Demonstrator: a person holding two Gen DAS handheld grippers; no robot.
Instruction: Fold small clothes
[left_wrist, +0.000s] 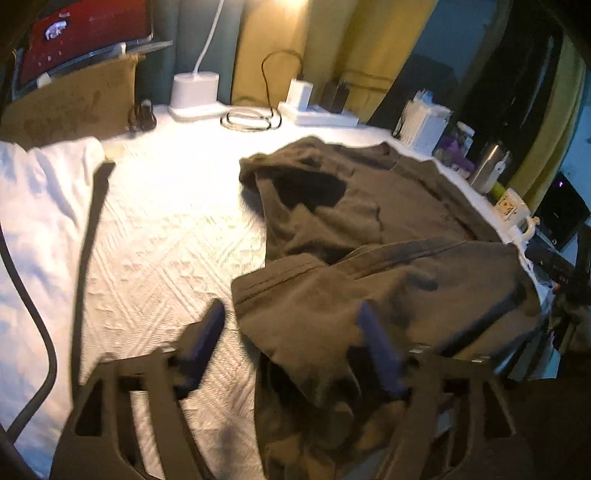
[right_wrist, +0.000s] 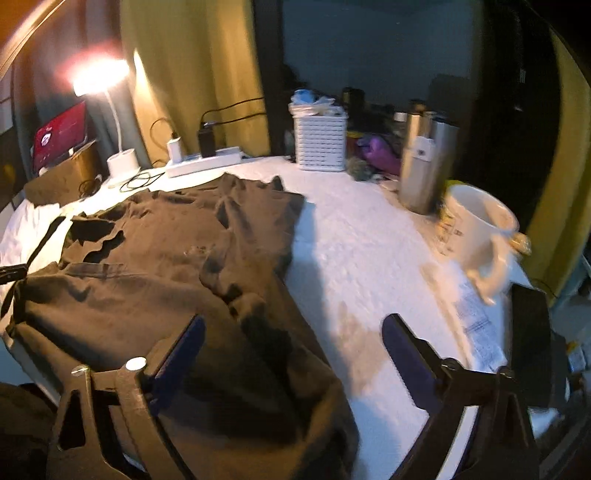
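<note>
While the left gripper (left_wrist: 291, 325) and the right gripper (right_wrist: 293, 338) both have spread fingers that pinch nothing, the brown shirt (right_wrist: 166, 258) lies crumpled on the white table (right_wrist: 369, 240), with a mug (right_wrist: 476, 229) and a lamp (right_wrist: 110, 110) farther back.

A shirt (right_wrist: 177, 251) lies spread on the bench (right_wrist: 369, 258), its near hem folded over onto itself. Along the bench's far edge, in the right wrist view, a lamp base (right_wrist: 123, 160) stands to the left, a power strip (right_wrist: 203, 162) right of it, then a slatted basket (right_wrist: 320, 142). Right of the shirt stand a flask (right_wrist: 424, 162) and, nearer, a mug (right_wrist: 476, 229).
</note>
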